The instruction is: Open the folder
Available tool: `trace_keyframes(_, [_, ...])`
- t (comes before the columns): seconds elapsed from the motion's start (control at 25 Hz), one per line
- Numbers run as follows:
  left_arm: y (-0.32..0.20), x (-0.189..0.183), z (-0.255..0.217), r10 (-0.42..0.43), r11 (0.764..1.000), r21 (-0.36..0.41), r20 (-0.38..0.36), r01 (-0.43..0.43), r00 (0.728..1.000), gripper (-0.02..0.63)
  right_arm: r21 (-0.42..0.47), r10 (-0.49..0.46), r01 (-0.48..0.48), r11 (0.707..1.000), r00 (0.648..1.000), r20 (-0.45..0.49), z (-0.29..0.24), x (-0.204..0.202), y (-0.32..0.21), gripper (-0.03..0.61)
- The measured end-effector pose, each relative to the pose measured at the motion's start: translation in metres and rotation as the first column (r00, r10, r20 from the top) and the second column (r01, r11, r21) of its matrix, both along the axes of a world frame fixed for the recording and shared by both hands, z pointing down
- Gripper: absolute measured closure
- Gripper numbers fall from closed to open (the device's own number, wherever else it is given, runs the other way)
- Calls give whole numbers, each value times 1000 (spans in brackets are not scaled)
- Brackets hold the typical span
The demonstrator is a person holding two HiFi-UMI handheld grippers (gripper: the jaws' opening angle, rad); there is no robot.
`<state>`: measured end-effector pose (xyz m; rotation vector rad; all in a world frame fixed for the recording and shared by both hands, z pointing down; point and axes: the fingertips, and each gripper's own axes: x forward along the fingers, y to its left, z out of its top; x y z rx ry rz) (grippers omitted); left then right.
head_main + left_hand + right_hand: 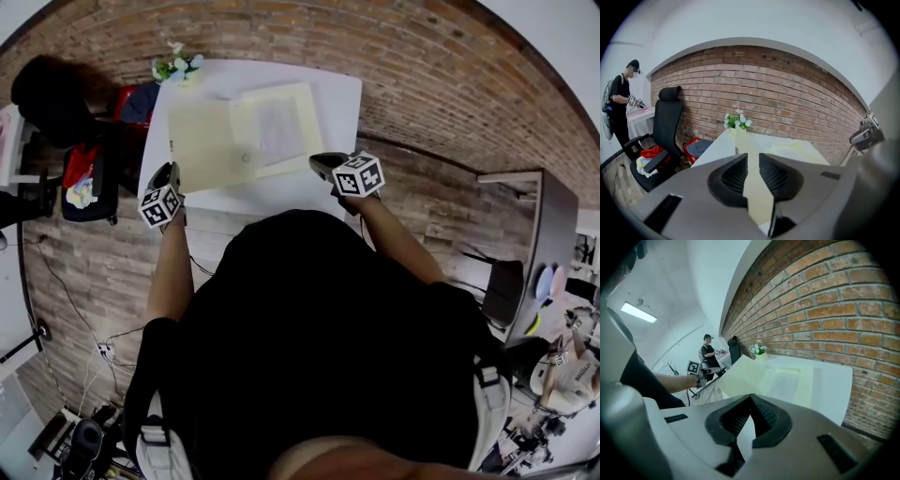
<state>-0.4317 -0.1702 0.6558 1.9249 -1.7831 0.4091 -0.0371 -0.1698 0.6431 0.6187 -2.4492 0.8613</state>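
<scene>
Left hand-held gripper (751,158) pinching raised pale-yellow folder (214,141) cover; right hand-held gripper (750,398) pressed together, at white table (281,199) edge.

A white bench (328,103) carries two things. A pale yellow folder (281,131) lies near its middle, the right half flat on the top, the left cover tilted up off it. A small bunch of white flowers (176,67) stands at the far left corner.

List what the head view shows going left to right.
Black office chair → left gripper → pale yellow paper folder → right gripper → dark desk. The red bag and white flowers are left out because they overlap the left gripper sideways.
</scene>
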Motion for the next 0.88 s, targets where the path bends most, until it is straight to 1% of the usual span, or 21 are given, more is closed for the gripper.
trace_keyframes(0.12, [-5, 11, -15, 32, 999, 24, 19, -33, 999, 540, 10, 13, -12, 1000, 1000, -5, -3, 6, -1, 554])
trace_keyframes(0.48, [-23, 42, -47, 122, 988, 87, 32, -125, 992, 586, 55, 58, -57, 997, 998, -12, -13, 22, -11, 554])
trace_keyframes(0.64, [-29, 64, -57, 174, 979, 104, 26, -175, 984, 592, 82, 81, -80, 993, 997, -12, -19, 30, -14, 554])
trace_keyframes(0.88, [-35, 90, -71, 244, 961, 125, 43, -248, 969, 594, 88, 119, -118, 989, 993, -12, -18, 41, -16, 554])
